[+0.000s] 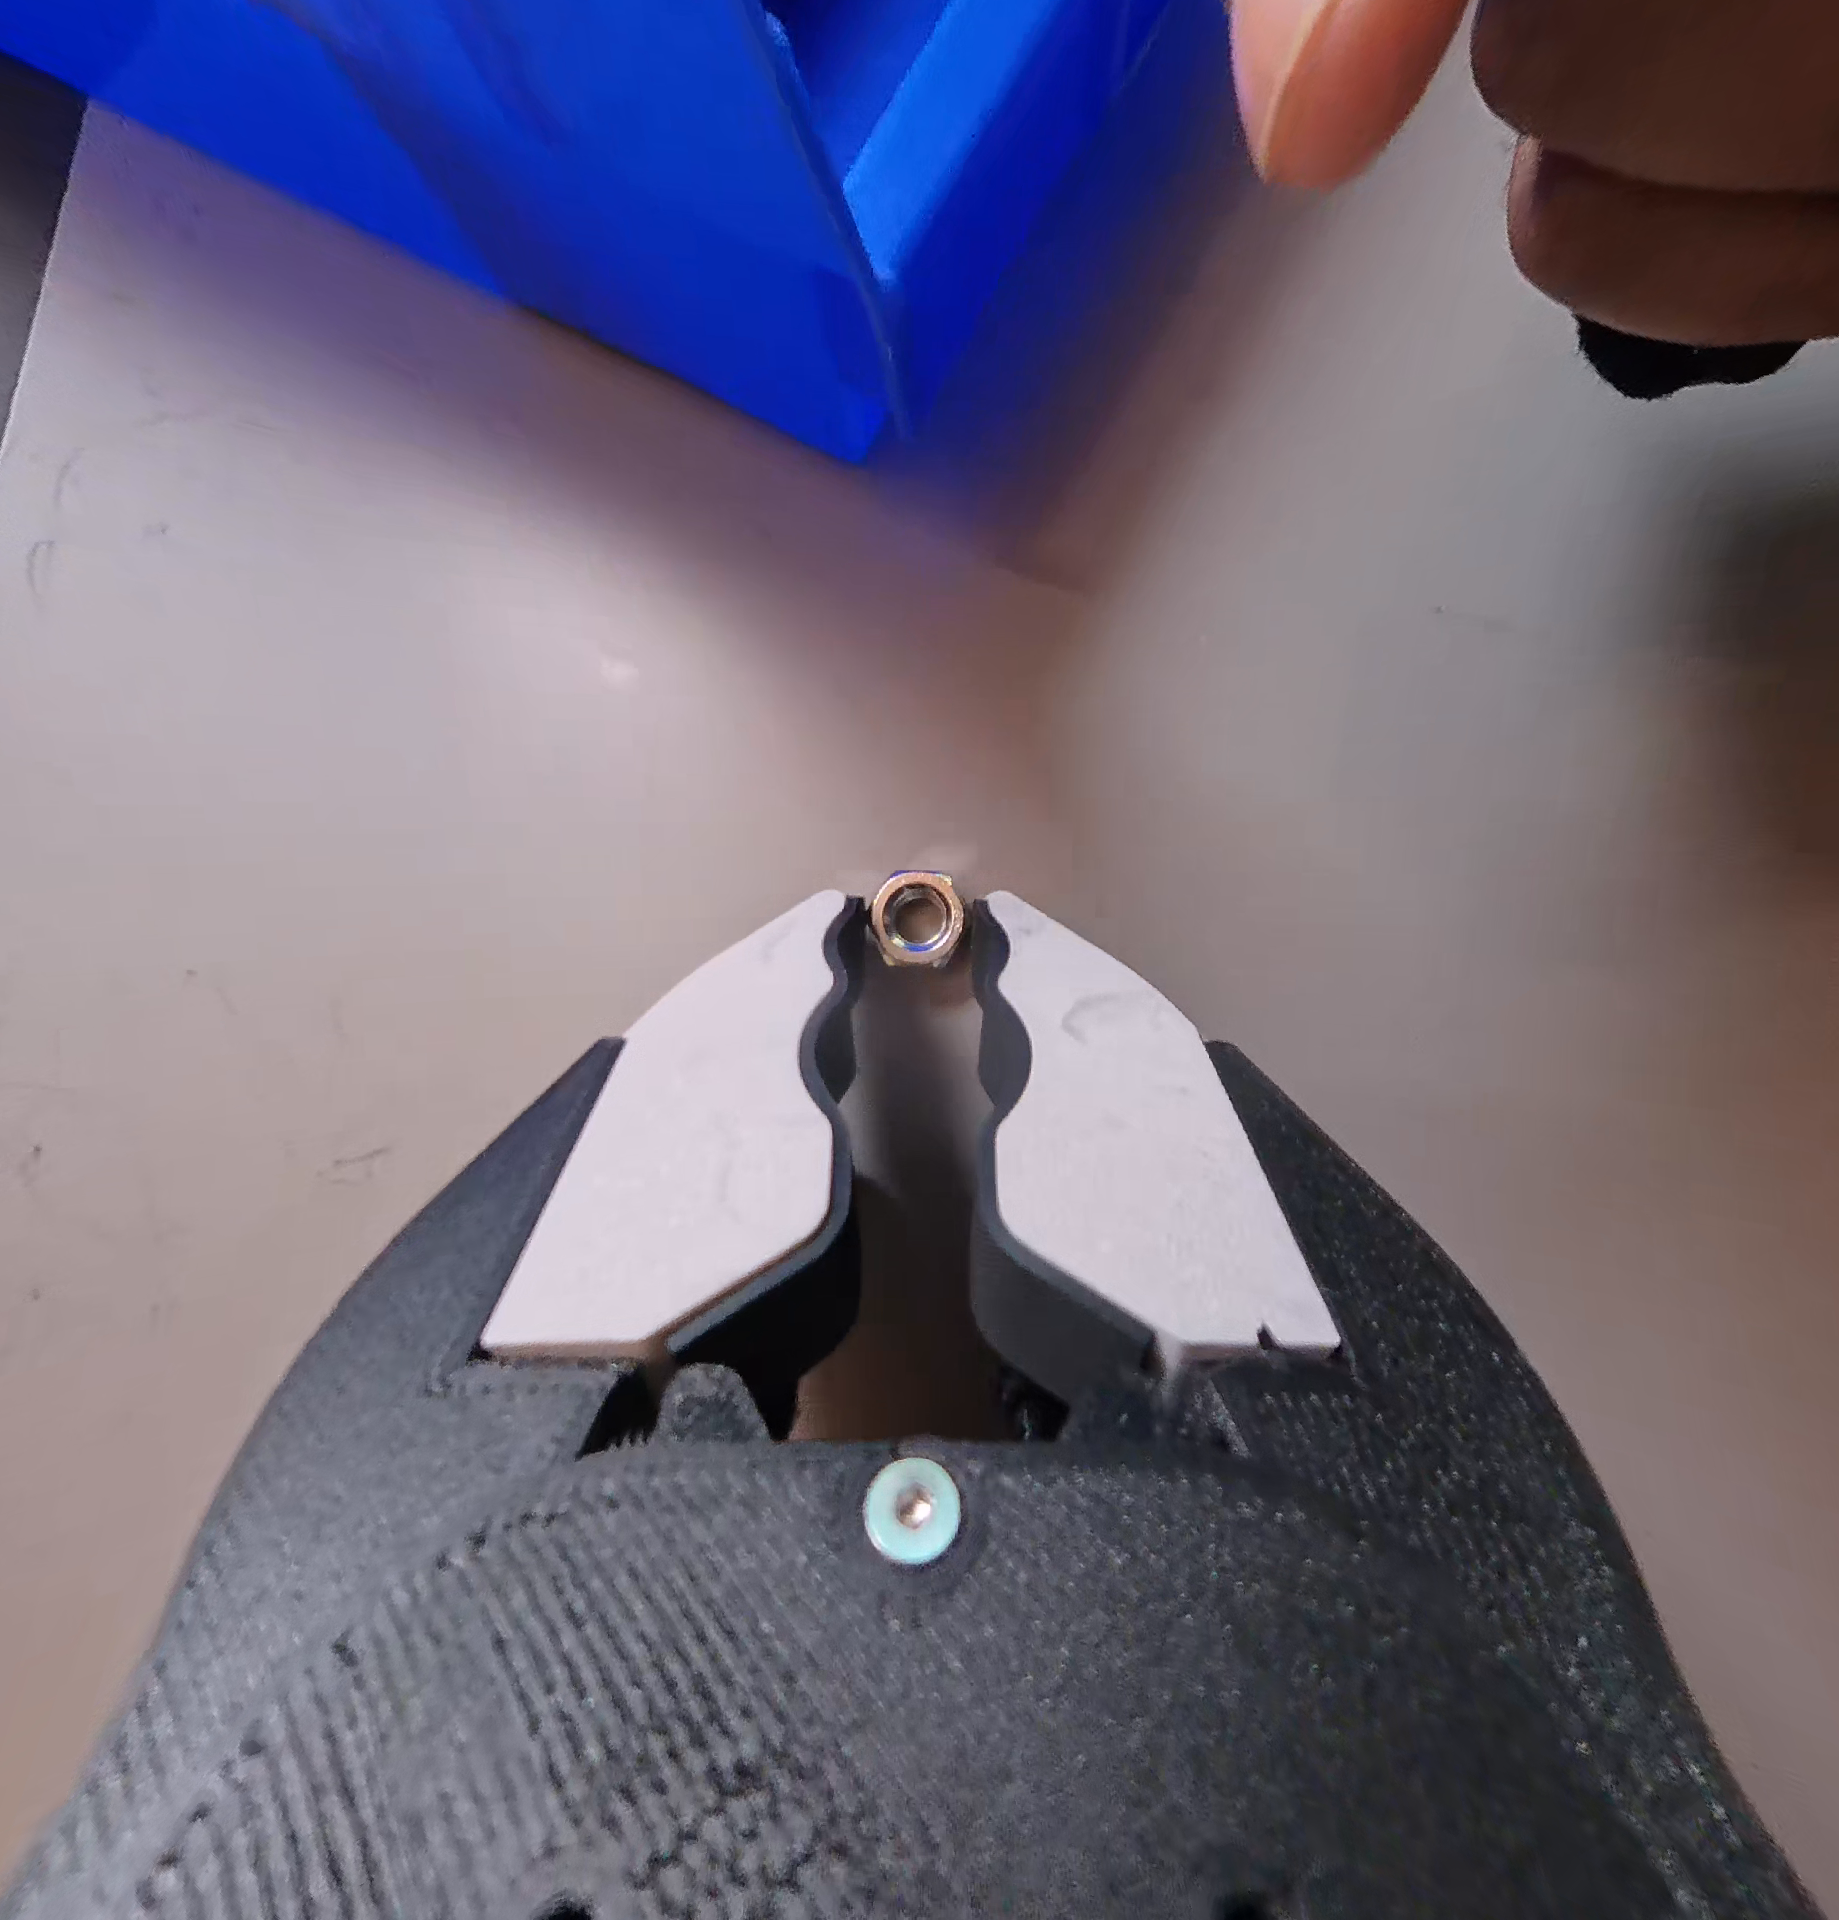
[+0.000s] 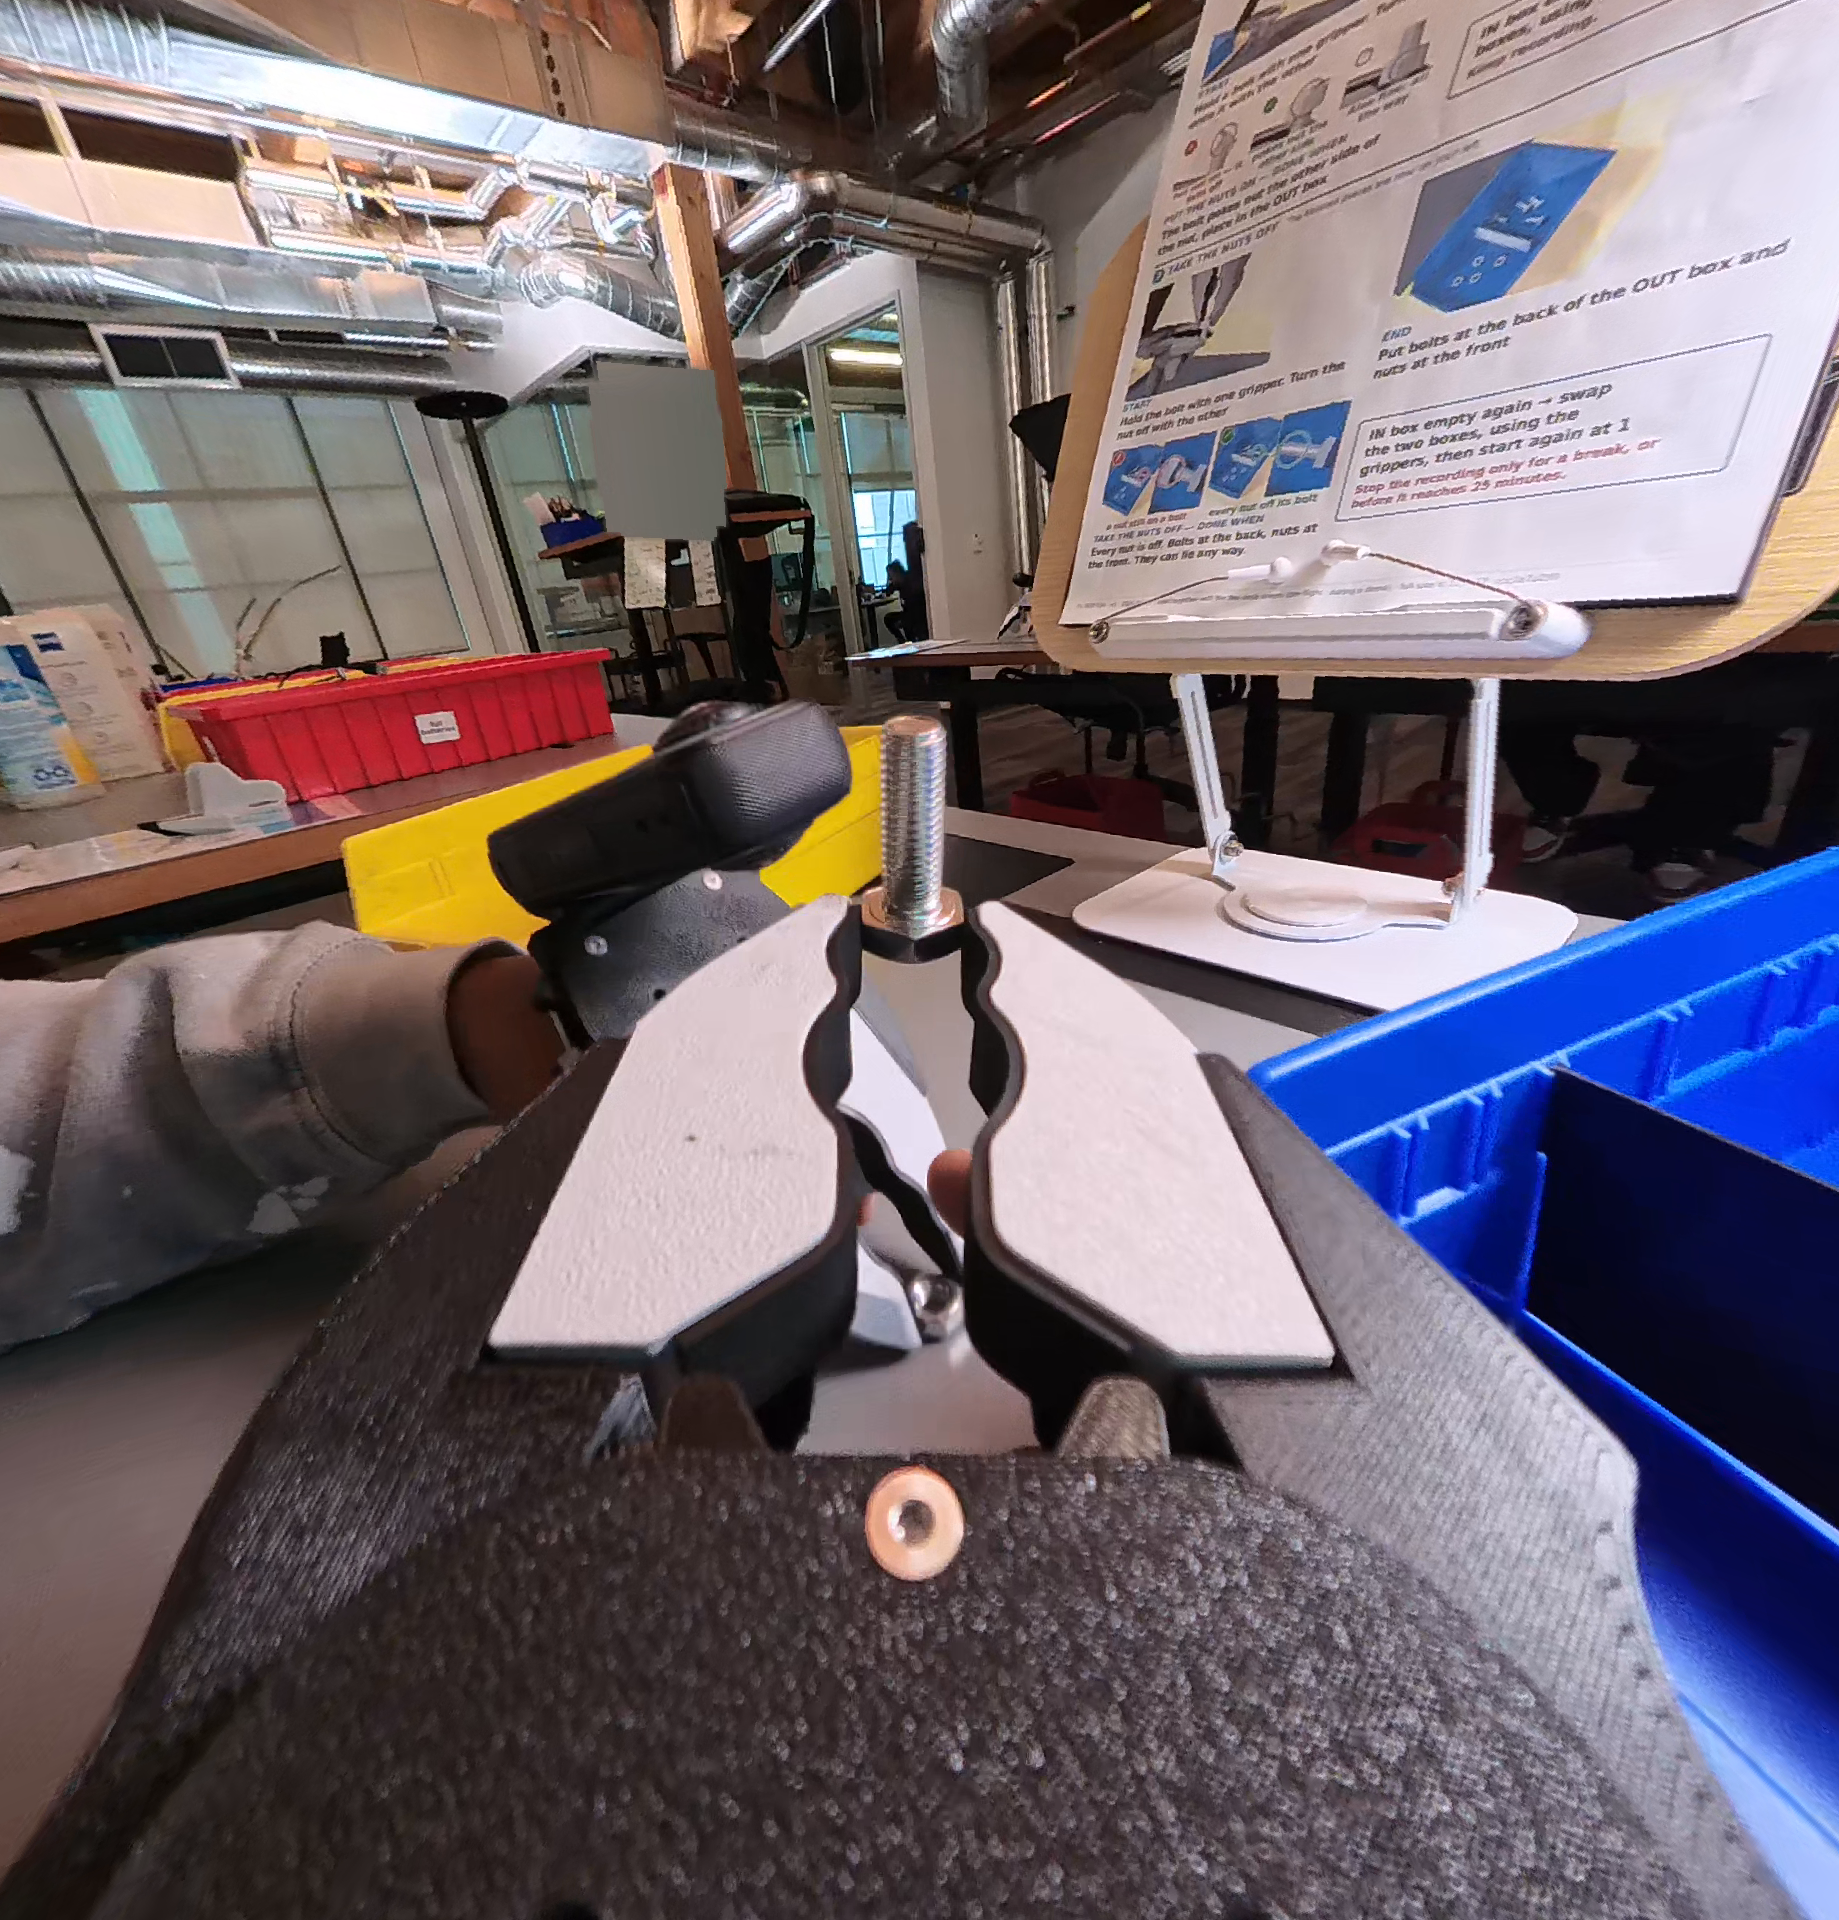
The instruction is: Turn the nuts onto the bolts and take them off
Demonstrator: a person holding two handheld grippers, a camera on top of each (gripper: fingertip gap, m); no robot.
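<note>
In the left wrist view my left gripper (image 1: 916, 906) is shut on a small silver hex nut (image 1: 915, 933), pinched between the fingertips with its hole facing the camera, above the pale table (image 1: 375, 779). In the right wrist view my right gripper (image 2: 910, 935) is shut on the hex head of a silver bolt (image 2: 913, 810), whose threaded shaft stands upright. The left gripper's black body (image 2: 676, 831) shows behind and to the left of the bolt, held by a hand in a grey sleeve (image 2: 188, 1122). A shiny metal piece (image 2: 934, 1297) shows low in the gap between my right fingers.
A blue bin (image 1: 686, 208) lies just beyond the nut; it also shows at the right in the right wrist view (image 2: 1621, 1091). A person's hand (image 1: 1621, 156) is at the upper right. A yellow bin (image 2: 427, 883), a red bin (image 2: 406, 717) and a white stand with an instruction sheet (image 2: 1310, 914) stand behind. The gap from one gripper's tips to the other's is roughly 15 centimeters.
</note>
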